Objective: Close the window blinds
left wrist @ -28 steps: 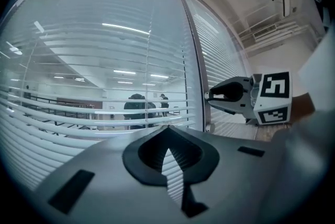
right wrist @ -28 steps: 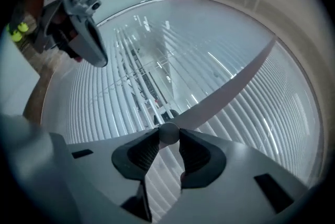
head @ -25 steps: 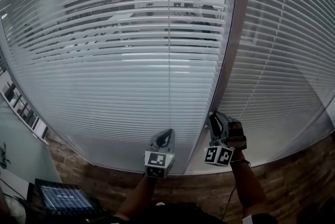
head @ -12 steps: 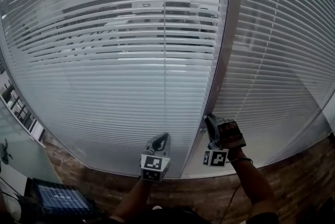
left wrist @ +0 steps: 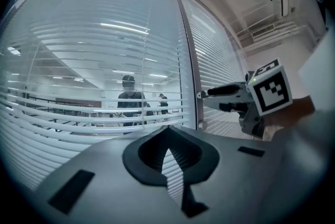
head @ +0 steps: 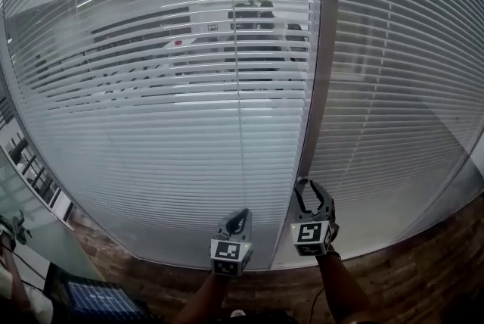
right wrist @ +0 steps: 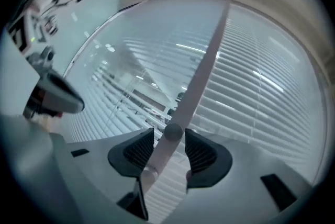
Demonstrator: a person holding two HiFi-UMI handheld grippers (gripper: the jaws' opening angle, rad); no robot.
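White slatted blinds point(head: 151, 88) cover the left glass pane; a band of slats at mid-height stands partly turned, and the room behind shows through. The right pane's blinds point(head: 393, 73) look flat shut. A grey frame post point(head: 318, 73) divides the panes. My right gripper point(head: 311, 186) is low on this post, its jaws opening. In the right gripper view a small round knob point(right wrist: 173, 132) on the post point(right wrist: 201, 76) sits between the right gripper's point(right wrist: 169, 137) pads with a gap on each side. My left gripper point(head: 240, 215) hangs shut and empty before the left pane, also in the left gripper view point(left wrist: 167, 134).
A dark tablet point(head: 98, 301) lies on the floor at lower left. Wood-look flooring point(head: 423, 262) runs along the foot of the glass wall. Behind the glass stands a person point(left wrist: 131, 100). My right gripper's marker cube point(left wrist: 269, 87) is close to the left gripper's right.
The right gripper has turned from a tilted pose to upright and its jaws have spread apart round the knob. The left gripper has barely moved. The head view has shifted slightly.
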